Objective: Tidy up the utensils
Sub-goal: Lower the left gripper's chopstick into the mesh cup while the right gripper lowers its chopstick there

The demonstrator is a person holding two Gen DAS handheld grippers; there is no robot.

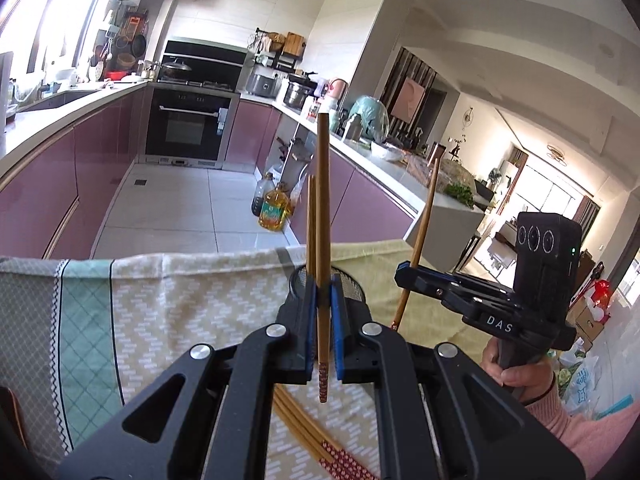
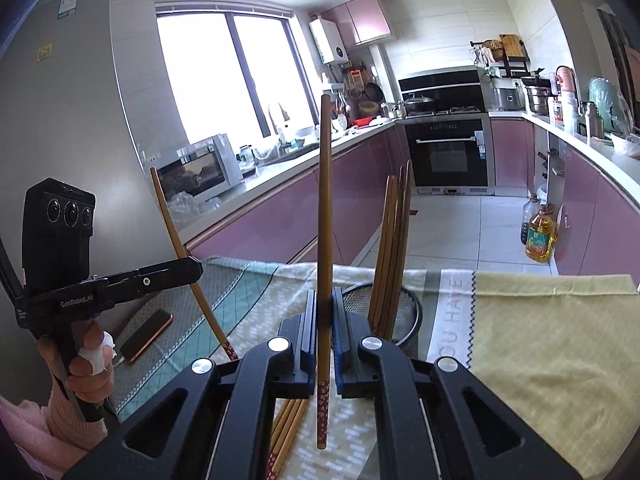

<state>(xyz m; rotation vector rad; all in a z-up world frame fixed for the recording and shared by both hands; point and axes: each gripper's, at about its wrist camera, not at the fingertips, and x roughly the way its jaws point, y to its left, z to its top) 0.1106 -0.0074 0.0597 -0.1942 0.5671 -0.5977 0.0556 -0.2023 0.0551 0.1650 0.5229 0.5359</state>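
Nearest, loose chopsticks [image 1: 308, 432] are lying on the cloth-covered bench [image 1: 160, 300] beneath the grippers. The left gripper [image 1: 323, 300] is pinching one upright chopstick [image 1: 322, 200] between fully closed fingers [image 1: 305, 320], patterned end hanging downward. The right gripper [image 2: 325, 312] is likewise clamping a single upright chopstick [image 2: 325, 200] between closed fingers [image 2: 307, 328]. Just beyond, a black mesh holder [image 2: 404, 312] is standing on the cloth, carrying several chopsticks [image 2: 394, 240] leaning together. A phone [image 2: 146, 334] is lying at the left. Farther back, kitchen cabinets [image 2: 280, 220] are lining the room.
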